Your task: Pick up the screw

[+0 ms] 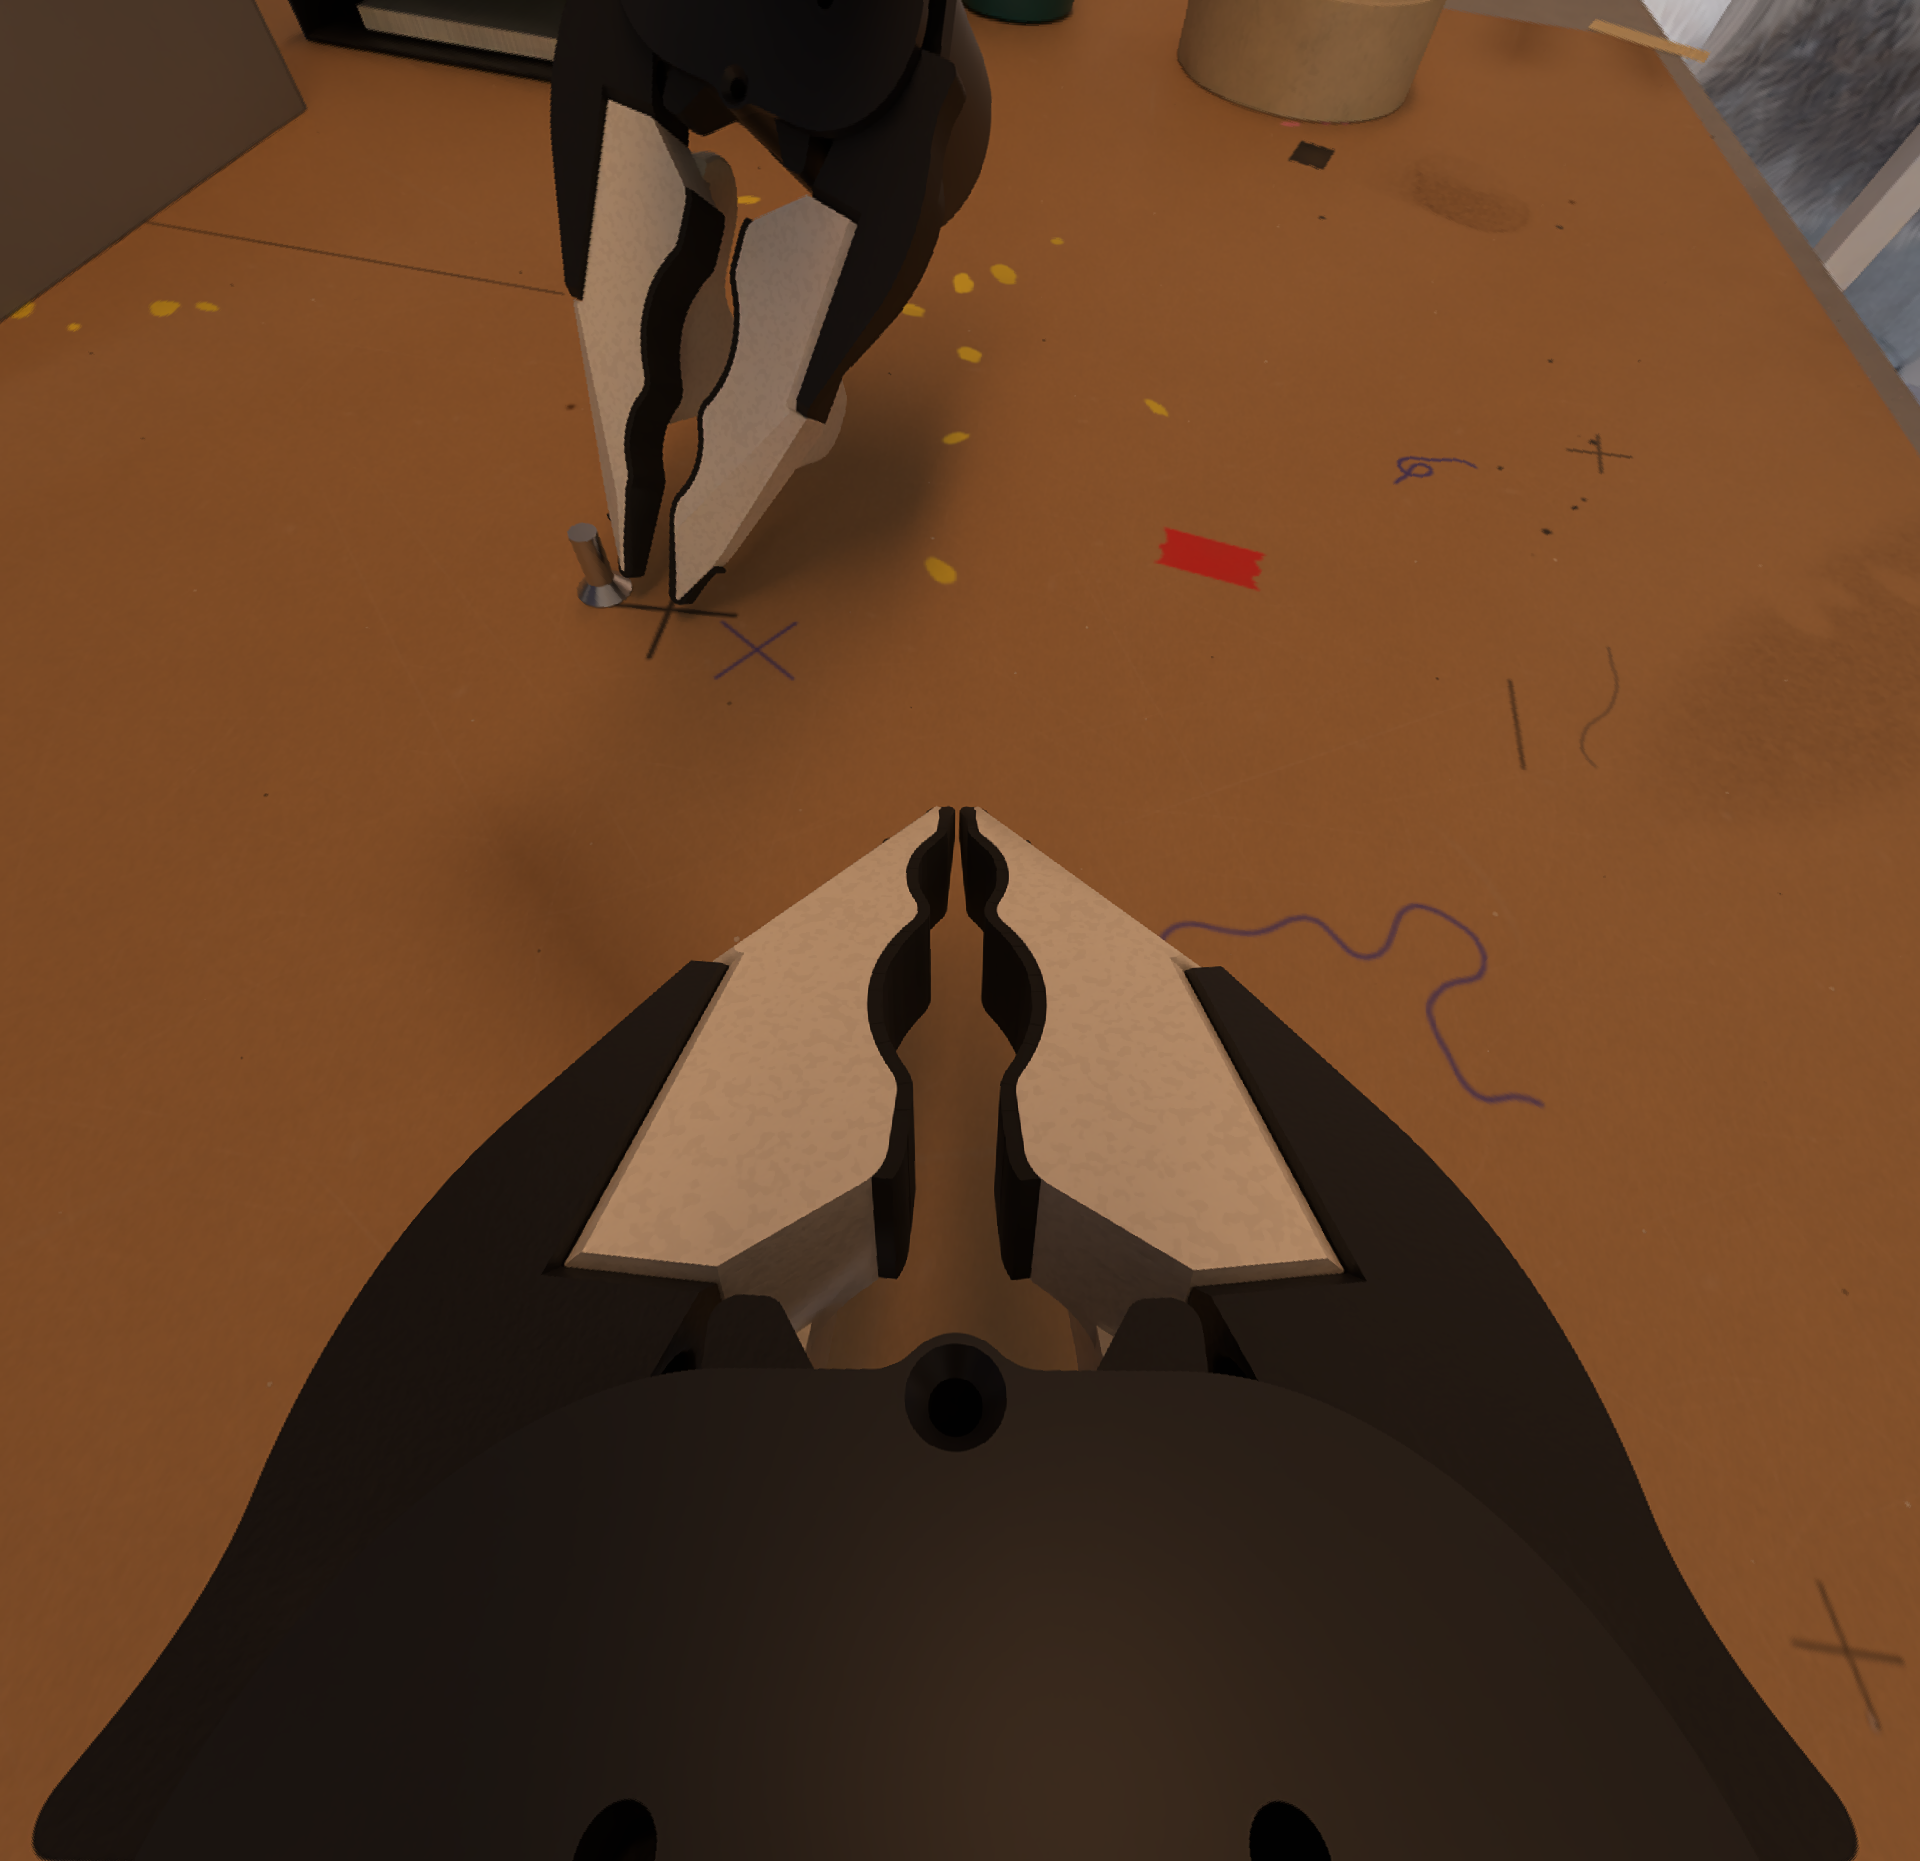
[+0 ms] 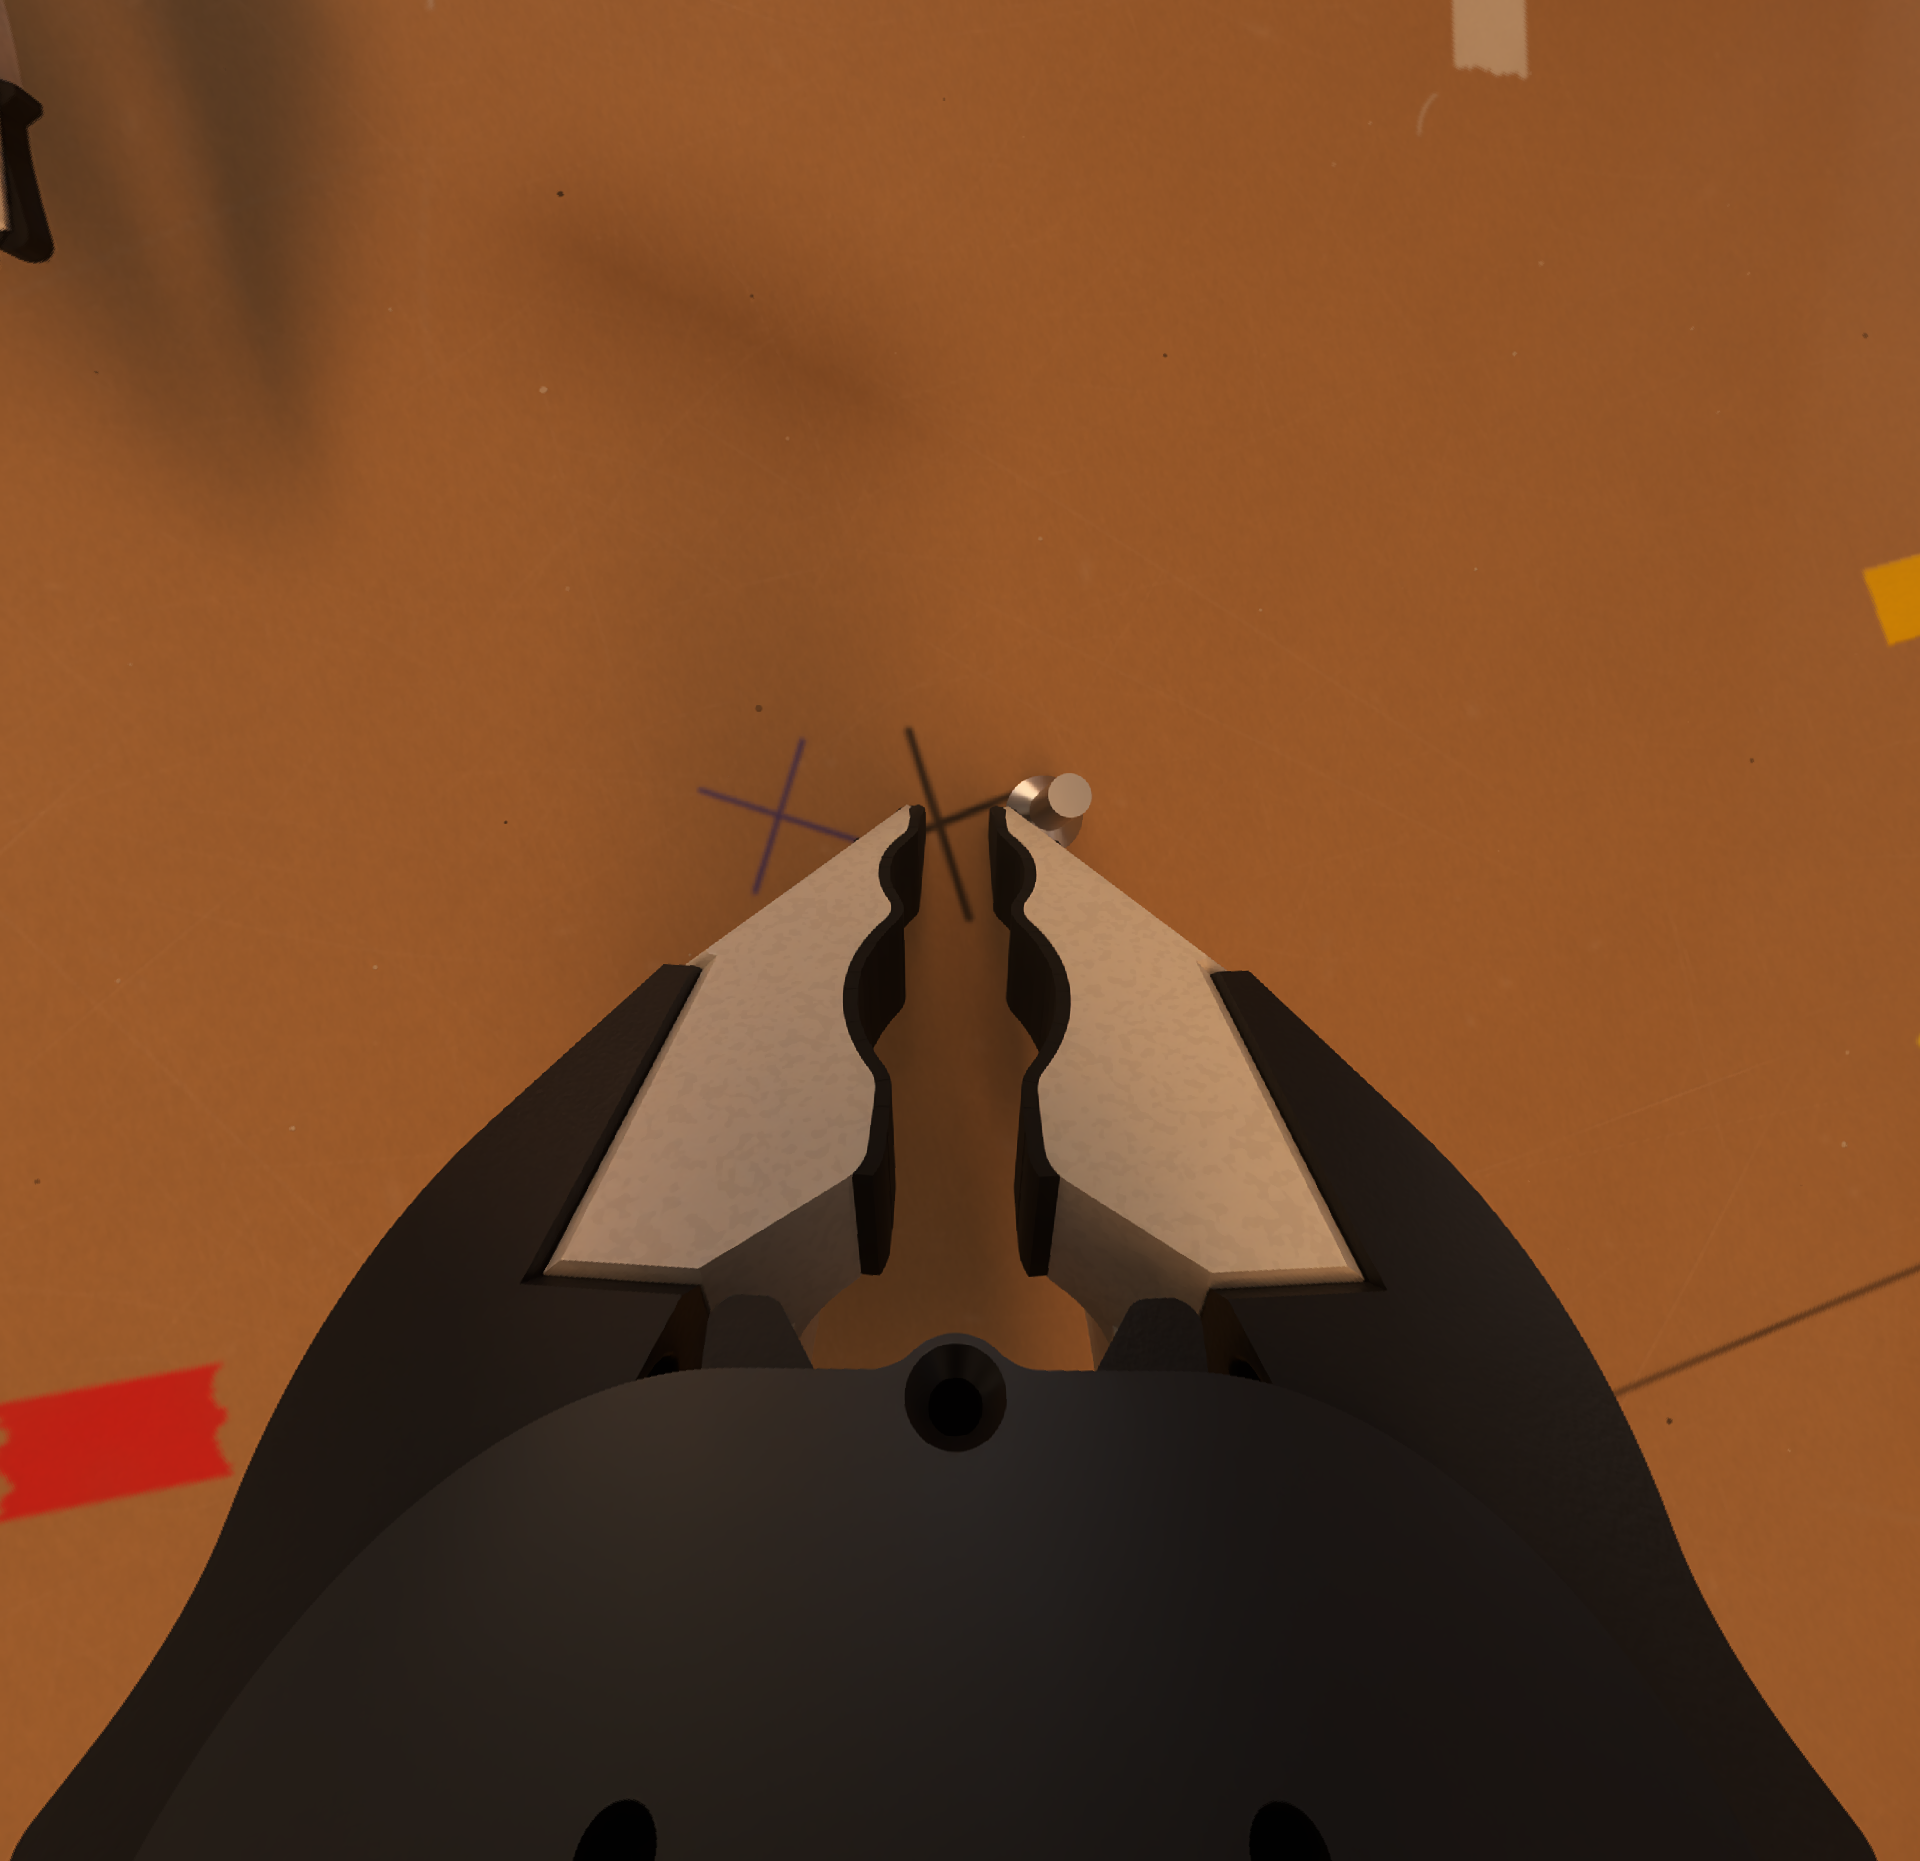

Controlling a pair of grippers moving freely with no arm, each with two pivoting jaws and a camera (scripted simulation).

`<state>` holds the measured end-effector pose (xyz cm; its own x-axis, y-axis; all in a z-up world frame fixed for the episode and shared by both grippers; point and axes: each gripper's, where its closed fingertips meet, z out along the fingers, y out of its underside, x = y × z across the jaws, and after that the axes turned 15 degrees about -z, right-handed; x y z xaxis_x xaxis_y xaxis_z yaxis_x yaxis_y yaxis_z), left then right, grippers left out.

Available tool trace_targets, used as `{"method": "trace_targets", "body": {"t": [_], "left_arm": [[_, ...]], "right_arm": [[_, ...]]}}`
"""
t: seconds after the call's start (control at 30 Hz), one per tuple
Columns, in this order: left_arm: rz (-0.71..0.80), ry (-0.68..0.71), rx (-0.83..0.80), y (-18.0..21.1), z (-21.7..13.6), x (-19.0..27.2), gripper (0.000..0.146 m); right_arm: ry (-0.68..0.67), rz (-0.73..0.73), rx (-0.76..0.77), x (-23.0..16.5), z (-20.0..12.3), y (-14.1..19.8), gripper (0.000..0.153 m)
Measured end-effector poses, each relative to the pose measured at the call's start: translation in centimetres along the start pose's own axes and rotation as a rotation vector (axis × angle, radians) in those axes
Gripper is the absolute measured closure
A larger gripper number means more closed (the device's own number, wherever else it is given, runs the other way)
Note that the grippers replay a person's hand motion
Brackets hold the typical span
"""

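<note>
It looked like a workshop: a brown board workbench (image 1: 312,772) was flecked with yellow paint spots (image 1: 940,570), pen crosses (image 1: 755,652) and scribbles, scraps of red tape (image 1: 1210,558), and a wide roll of brown tape (image 1: 1314,29).

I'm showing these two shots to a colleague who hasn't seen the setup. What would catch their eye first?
Probably the right gripper, tips down on the brown table, with the small metal screw standing on its head just outside one fingertip rather than between them. Its own view shows the same: the screw sits beside the right-hand tip, over a black pen cross. Next, the red tape strip and the big tape roll at the far edge.
</note>
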<state>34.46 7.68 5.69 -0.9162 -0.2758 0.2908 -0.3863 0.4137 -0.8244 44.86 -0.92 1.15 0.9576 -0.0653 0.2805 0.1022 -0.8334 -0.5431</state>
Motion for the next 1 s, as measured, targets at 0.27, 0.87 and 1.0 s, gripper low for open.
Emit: {"method": "trace_targets", "body": {"t": [0.27,0.87,1.0], "left_arm": [[-0.003,0.004,-0.001,0.0,0.0,0.0,0.145],[-0.007,0.005,-0.003,0.1,0.1,0.0,0.145],[-0.006,0.006,-0.008,0.2,0.2,0.1,0.145]], "right_arm": [[-0.026,0.074,-0.002,0.0,0.0,0.3,0.152],[0.019,0.12,0.163,1.6,-2.8,-1.6,0.152],[0.053,0.102,0.083,2.1,-1.5,-0.5,0.141]]}}
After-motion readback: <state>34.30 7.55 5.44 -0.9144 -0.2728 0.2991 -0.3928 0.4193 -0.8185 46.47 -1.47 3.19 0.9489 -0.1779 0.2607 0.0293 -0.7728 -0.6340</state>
